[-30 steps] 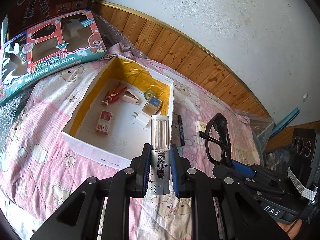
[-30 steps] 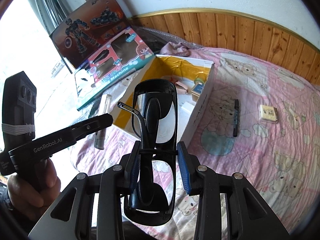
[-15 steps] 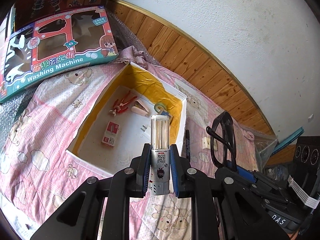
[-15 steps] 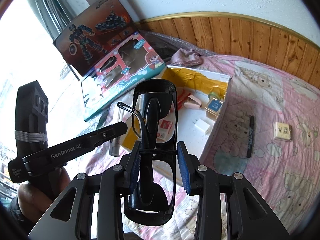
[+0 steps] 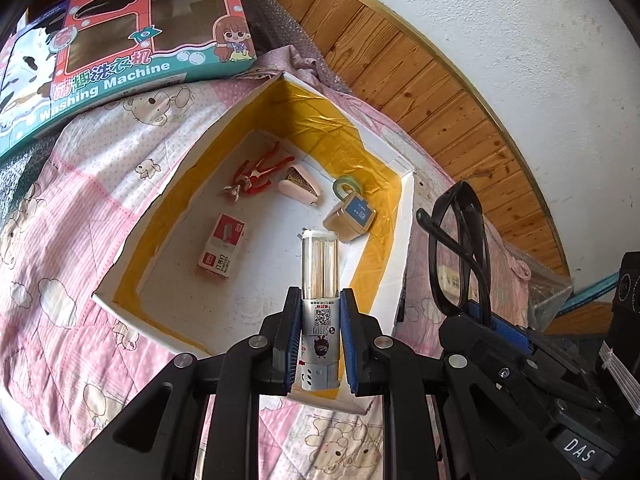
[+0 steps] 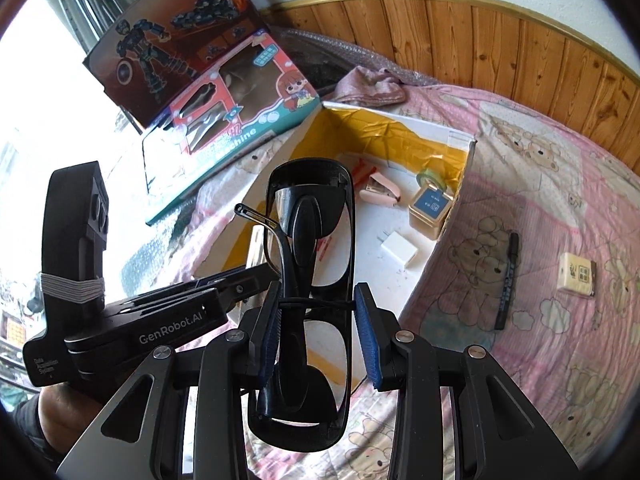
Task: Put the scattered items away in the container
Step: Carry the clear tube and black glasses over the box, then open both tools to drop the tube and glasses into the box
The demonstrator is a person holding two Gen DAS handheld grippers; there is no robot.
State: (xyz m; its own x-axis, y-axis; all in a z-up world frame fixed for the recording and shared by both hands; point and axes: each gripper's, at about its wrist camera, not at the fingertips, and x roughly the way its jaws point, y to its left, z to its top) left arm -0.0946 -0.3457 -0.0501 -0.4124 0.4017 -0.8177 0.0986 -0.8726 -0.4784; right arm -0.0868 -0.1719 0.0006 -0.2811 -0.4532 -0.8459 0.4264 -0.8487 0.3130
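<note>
Pink quilt (image 5: 80,208) bears box (image 5: 192,152) holding stapler (image 5: 300,190); left tongs (image 5: 320,344) clamp tube (image 5: 320,280), right tongs (image 6: 316,336) glasses (image 6: 308,248).

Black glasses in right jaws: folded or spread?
Partly folded: on the black glasses, one temple lies across the lenses; the other sticks out left.

A white plaster wall (image 5: 500,20) is seen above wooden panelling (image 6: 500,36) (gold-trimmed); glaring daylight (image 6: 36,92) enters at nine o'clock over a pink quilted bed (image 6: 560,208).
</note>
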